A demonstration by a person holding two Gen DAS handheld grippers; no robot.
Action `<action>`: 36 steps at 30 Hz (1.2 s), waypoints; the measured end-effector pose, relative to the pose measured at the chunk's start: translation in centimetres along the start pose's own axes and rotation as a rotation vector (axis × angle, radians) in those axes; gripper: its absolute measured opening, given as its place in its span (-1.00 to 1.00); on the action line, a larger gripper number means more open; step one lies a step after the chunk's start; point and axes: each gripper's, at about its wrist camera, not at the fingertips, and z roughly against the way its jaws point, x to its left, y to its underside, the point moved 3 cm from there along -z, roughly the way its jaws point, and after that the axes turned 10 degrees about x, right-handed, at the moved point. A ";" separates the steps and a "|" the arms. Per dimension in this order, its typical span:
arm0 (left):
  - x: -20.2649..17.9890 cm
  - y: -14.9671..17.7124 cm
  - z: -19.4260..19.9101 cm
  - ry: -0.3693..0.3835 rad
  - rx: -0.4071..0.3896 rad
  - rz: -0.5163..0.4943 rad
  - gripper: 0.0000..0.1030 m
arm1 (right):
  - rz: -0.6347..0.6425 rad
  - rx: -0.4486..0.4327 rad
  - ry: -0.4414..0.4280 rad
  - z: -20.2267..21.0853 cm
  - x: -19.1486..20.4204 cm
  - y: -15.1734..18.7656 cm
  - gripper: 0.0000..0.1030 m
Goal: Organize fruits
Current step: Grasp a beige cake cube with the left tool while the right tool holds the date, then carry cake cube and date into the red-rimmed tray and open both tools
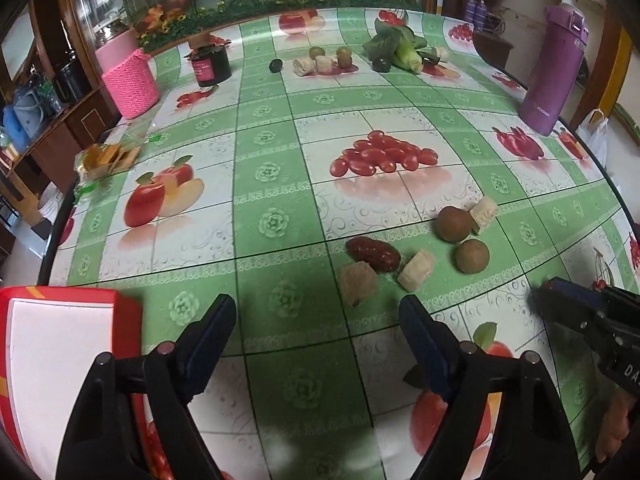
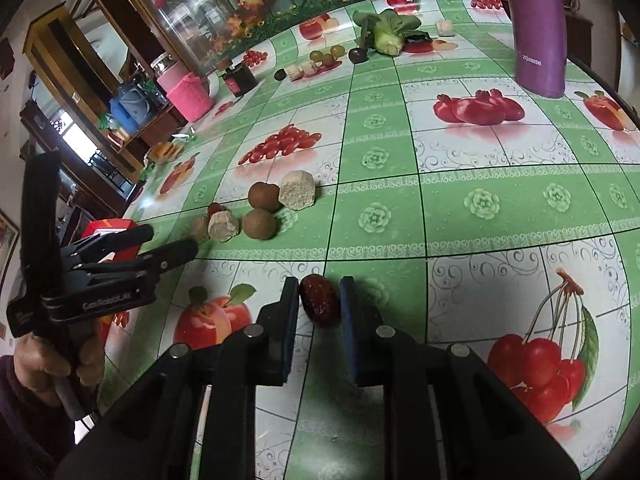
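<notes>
1. Right gripper (image 2: pixel 320 300): jaws pinched on a dark red, wrinkled, oval dried date (image 2: pixel 319 300), held at 6 o'clock in its own view, just above the green-and-white fruit-print tablecloth (image 2: pixel 480 200).
2. Left gripper (image 1: pixel 318 320): jaws spread wide, nothing between them; it hangs over bare cloth, with the near cluster at its 1 o'clock.
3. Near cluster, left view: a second dark red date (image 1: pixel 373 254), two round brown fruits (image 1: pixel 454 224), and pale, crumbly cut blocks (image 1: pixel 416 270), lying close together, some touching.
4. Far cluster, 12 o'clock, left view: small green and dark round fruits (image 1: pixel 344 55) and more pale blocks, with a leafy green vegetable (image 1: pixel 400 50) beside them.
5. Handling, judged: the date looks light, leathery and slightly yielding, so a grip across its short middle should hold. The round fruits could roll away, so take them across the widest part. The pale blocks look brittle and should be squeezed gently on flat faces.
6. Red-and-white box (image 1: pixel 60 340), 8 o'clock, left view: cut off by the frame, contents unseen.
7. Unclear: what the pale blocks are; where the sorted fruit belongs; the date's underside.
8. Purple cylindrical flask (image 1: pixel 554 72): its top is cropped in the right view.
</notes>
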 end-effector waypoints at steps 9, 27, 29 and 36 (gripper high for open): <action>-0.9 -0.8 -0.7 0.072 -0.016 -0.017 -0.18 | 0.029 0.004 0.012 -0.3 0.6 0.0 -0.57; -3.1 5.7 5.2 0.069 -0.116 -0.045 -0.64 | 0.022 0.034 0.030 0.7 4.1 2.0 -0.56; -1.7 6.8 6.8 0.076 -0.147 -0.020 -0.64 | 0.031 0.038 0.004 0.9 5.4 2.1 -0.56; 8.3 11.6 12.1 0.016 -0.245 0.175 -0.65 | 0.134 0.031 -0.105 0.1 13.7 2.8 -0.56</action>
